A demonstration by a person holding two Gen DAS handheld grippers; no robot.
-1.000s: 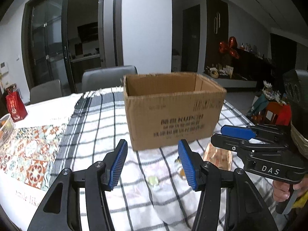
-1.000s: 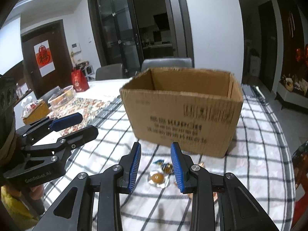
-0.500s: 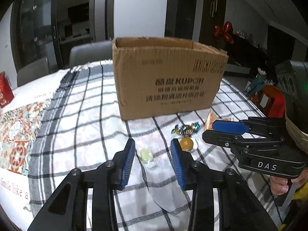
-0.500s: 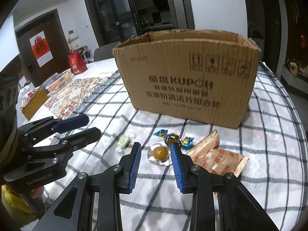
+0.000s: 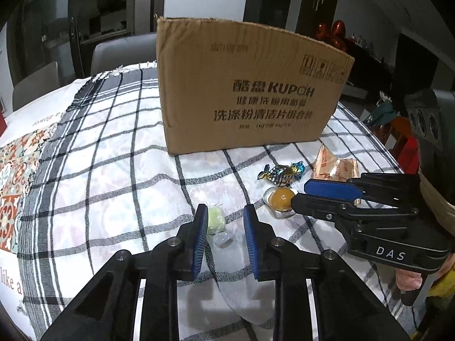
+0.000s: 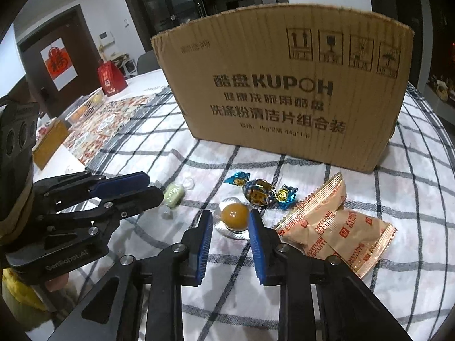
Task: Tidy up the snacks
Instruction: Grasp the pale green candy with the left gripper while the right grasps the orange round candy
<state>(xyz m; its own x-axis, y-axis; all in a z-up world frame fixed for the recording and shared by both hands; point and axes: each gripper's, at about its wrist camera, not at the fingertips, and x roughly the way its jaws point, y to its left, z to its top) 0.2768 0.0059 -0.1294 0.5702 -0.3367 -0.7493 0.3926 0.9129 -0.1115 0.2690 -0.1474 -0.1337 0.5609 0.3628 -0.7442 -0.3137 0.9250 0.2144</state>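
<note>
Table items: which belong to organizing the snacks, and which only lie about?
Job: pale green wrapped candy; amber candy in clear wrapper; blue-gold foil candy; orange biscuit packet; brown cardboard box.
Lying about: red gift bag; white basket.

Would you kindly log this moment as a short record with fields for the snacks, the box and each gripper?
surface: checked cloth
container: cardboard box, upright, behind the snacks
left gripper: open, fingers either side of the green candy, not clamped
right gripper: open, fingers either side of the orange candy, not clamped
other snacks: foil-wrapped candy; Fortune Biscuits packets, to the right of the orange candy
snacks in box: cannot tell, inside hidden
</note>
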